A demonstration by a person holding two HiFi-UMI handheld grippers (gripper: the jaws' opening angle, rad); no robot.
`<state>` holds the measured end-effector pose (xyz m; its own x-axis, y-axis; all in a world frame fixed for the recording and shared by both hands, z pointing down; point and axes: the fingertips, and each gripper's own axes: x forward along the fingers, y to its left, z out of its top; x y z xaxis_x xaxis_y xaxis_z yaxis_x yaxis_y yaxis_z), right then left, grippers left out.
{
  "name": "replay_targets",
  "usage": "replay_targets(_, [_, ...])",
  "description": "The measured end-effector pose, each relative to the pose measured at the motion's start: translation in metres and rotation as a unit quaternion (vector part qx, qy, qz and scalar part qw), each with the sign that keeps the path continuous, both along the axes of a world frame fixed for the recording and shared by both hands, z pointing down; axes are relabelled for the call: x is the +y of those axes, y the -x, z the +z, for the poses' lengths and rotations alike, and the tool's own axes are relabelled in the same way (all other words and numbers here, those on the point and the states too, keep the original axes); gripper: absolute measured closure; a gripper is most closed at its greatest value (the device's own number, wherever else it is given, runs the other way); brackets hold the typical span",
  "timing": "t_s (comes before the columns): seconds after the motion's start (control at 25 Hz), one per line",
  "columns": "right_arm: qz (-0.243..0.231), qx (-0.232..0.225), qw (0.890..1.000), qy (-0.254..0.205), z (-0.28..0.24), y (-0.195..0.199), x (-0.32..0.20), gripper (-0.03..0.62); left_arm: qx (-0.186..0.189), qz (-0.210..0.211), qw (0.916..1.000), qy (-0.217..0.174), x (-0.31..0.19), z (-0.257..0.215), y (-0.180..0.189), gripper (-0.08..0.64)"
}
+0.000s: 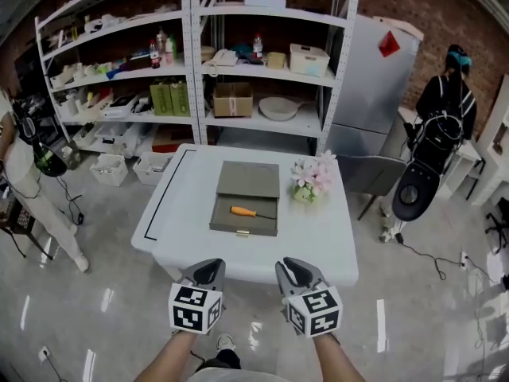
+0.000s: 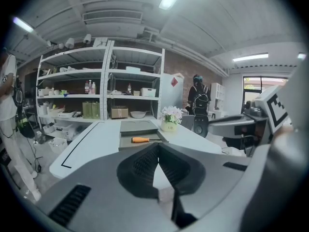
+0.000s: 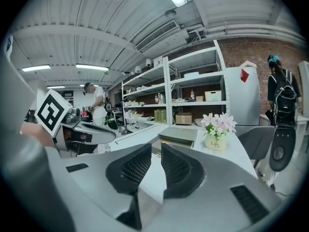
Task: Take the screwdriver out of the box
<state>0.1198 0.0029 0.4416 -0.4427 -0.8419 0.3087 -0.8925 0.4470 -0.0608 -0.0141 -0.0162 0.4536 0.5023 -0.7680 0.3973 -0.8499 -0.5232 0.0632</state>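
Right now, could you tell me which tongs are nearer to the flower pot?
Right. The right tongs sit short of the table, almost in line with the flower pot; the left tongs are further left.

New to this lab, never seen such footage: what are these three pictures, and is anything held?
A person holds a two-jaw gripper in each hand: left gripper, right gripper; the marker cubes belong to them. One picture comes from a camera on the person's head, looking down; the other two ride on the grippers, looking along their jaws. On the white table sit an open grey box with an orange-handled screwdriver inside and a flower pot beside it. Nothing is held: left jaws together, right slightly apart.
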Motion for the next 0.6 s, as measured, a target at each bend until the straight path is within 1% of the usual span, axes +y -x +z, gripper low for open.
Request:
replay_targets(0.24, [0.011,0.004,1.0,0.01,0.002,0.017,-0.04,0.513,0.004,0.011,0.9999,0.009,-0.04,0.004,0.018,0.554])
replay_targets(0.6, [0.021,0.024,0.999,0.026,0.01,0.041,-0.09,0.481,0.017,0.027,0.9993,0.018,-0.095,0.013,0.04,0.554])
